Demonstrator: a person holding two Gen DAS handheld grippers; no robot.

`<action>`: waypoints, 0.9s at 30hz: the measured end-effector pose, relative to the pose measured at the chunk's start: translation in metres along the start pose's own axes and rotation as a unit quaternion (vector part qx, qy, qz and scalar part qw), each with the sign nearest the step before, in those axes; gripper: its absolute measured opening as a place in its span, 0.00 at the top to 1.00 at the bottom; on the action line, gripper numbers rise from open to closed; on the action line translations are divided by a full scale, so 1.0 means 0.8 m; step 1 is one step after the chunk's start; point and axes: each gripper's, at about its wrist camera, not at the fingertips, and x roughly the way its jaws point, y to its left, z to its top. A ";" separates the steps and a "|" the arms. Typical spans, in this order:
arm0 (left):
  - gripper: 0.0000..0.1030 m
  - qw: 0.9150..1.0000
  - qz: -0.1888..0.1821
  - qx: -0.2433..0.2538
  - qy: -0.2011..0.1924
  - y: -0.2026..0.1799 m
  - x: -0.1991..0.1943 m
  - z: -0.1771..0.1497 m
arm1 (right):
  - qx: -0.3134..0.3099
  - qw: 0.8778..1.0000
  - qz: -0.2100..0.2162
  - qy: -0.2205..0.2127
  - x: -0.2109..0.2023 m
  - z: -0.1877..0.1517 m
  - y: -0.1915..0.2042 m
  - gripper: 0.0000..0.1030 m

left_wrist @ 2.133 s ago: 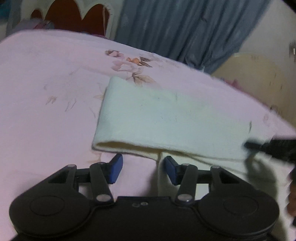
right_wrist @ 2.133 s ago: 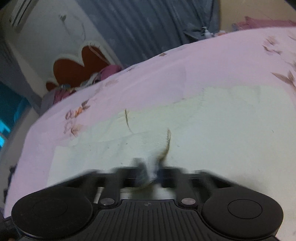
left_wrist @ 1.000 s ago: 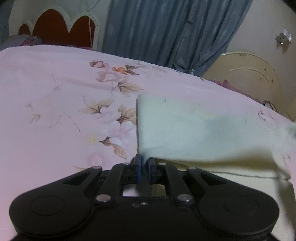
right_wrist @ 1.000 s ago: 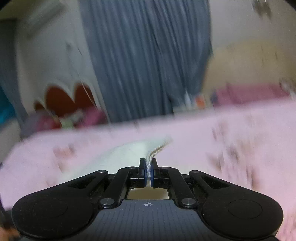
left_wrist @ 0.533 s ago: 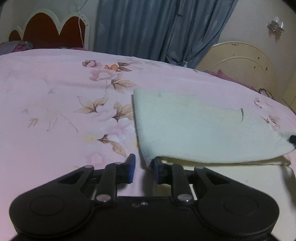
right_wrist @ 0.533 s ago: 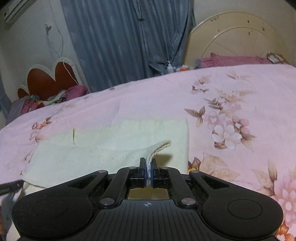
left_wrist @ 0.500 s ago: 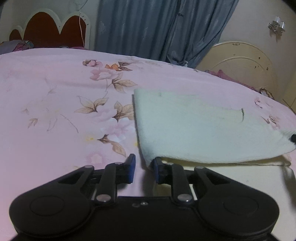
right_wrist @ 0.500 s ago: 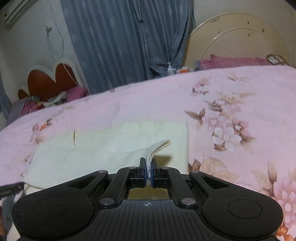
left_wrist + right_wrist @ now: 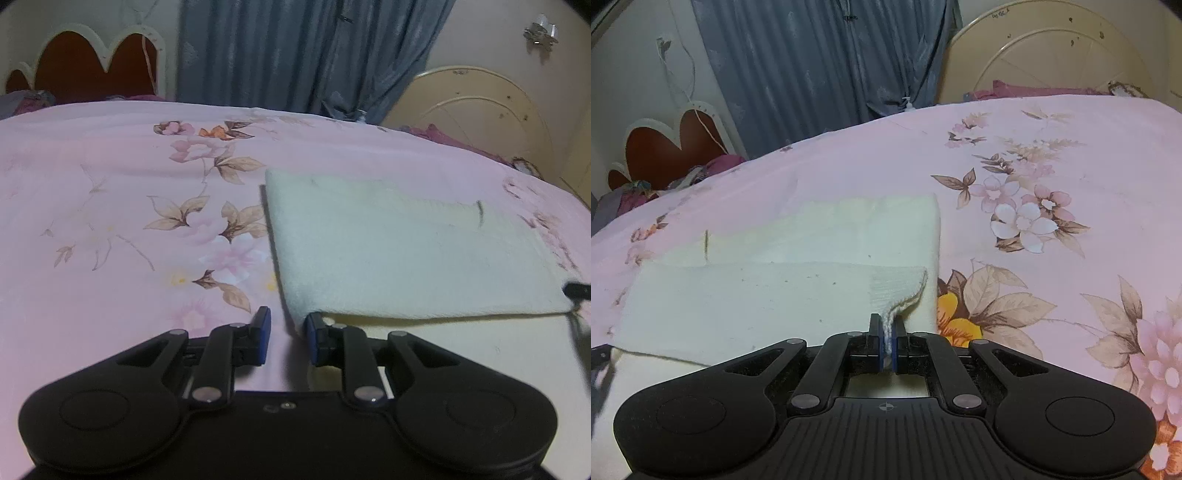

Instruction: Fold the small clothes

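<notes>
While my right claw [image 9: 887,343] pinches the cream cloth's [image 9: 768,295] near corner to lay its fold on the bed [image 9: 1052,155], my left claw [image 9: 286,338] stands parted, holding nothing, beside the opposite corner.

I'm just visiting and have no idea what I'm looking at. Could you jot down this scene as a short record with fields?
Setting: bed with pink floral sheet
Item: cream cloth, lying on the sheet, partly folded over itself
Left tool: open, at the cloth's near left corner, gripping nothing
Right tool: shut on the cloth's near right corner
Background: blue curtain, scalloped red headboard
</notes>
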 end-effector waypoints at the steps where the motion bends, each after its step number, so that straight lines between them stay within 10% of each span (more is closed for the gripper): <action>1: 0.71 1.000 -0.007 -0.011 -0.004 0.007 -0.008 0.001 | -0.001 1.000 -0.012 -0.017 -0.007 0.001 0.001 0.97; 6: 0.62 0.997 -0.033 -0.018 -0.071 0.015 -0.035 0.013 | 0.001 0.999 -0.011 -0.047 -0.032 0.016 0.002 0.97; 17: 0.55 0.992 -0.088 0.087 -0.026 -0.113 0.090 0.068 | -0.068 0.991 0.115 0.021 0.080 0.029 0.153 0.97; 22: 0.48 0.995 0.007 0.093 -0.044 -0.040 0.103 0.080 | -0.017 0.999 0.029 -0.010 0.073 0.025 0.085 0.99; 25: 0.28 0.997 -0.005 0.064 -0.038 -0.007 0.112 0.091 | -0.006 1.000 0.024 -0.014 0.068 0.024 0.068 1.00; 27: 0.32 0.998 -0.016 0.053 -0.036 0.000 0.110 0.094 | -0.039 0.999 0.003 -0.018 0.067 0.022 0.086 1.00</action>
